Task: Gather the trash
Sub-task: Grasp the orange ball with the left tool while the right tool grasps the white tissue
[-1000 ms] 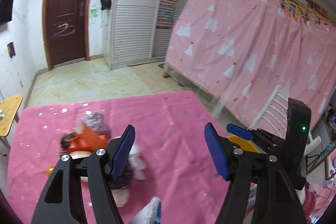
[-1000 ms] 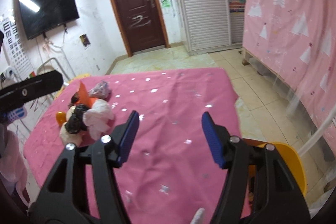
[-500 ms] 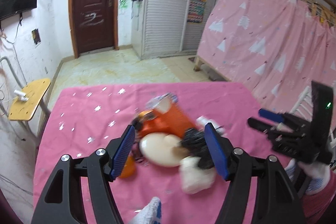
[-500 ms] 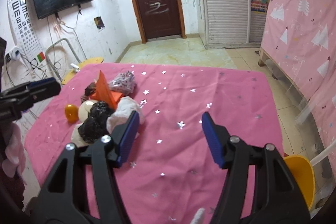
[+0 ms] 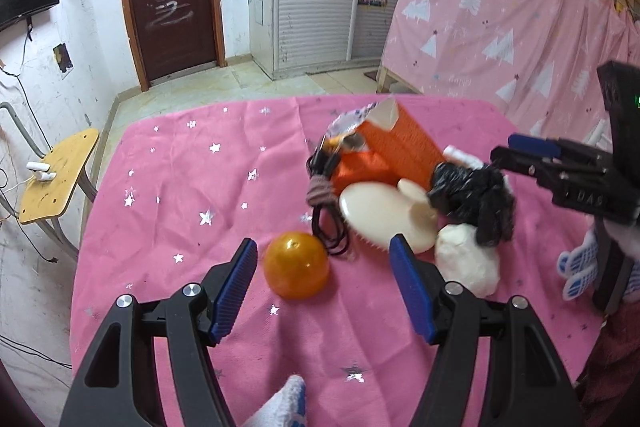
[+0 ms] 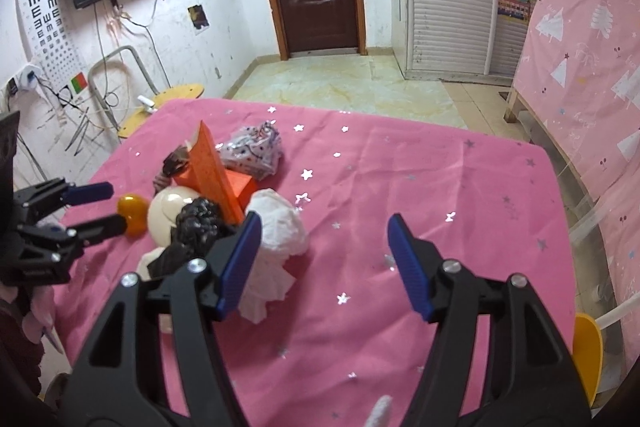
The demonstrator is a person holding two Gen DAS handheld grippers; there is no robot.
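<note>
Since a second ago we've swung our left gripper (image 5: 322, 283) round from the bare side of the table onto the trash pile, and it's now hanging wide open with nothing in it. Closest to it is the orange ball (image 5: 297, 270), sitting on the pink cloth (image 5: 180, 187) just ahead of the jaws, so that looks like our first pick. Just past it are a tangle of black cord (image 5: 328, 239), a cream oval brush (image 5: 386, 217) and a white wad (image 5: 467, 267), all touching. Behind those a crumpled black bag (image 5: 476, 197) leans on an orange box (image 5: 396, 151), with a patterned wrapper (image 6: 253, 151) at the far end.

Our right gripper (image 6: 324, 267) is spread open and empty too, hovering by the white tissue (image 6: 278, 227). Everything's bunched together, probably so both sides can reach it. No bin or bag to drop stuff into is visible, so we can't tell where it goes.
</note>
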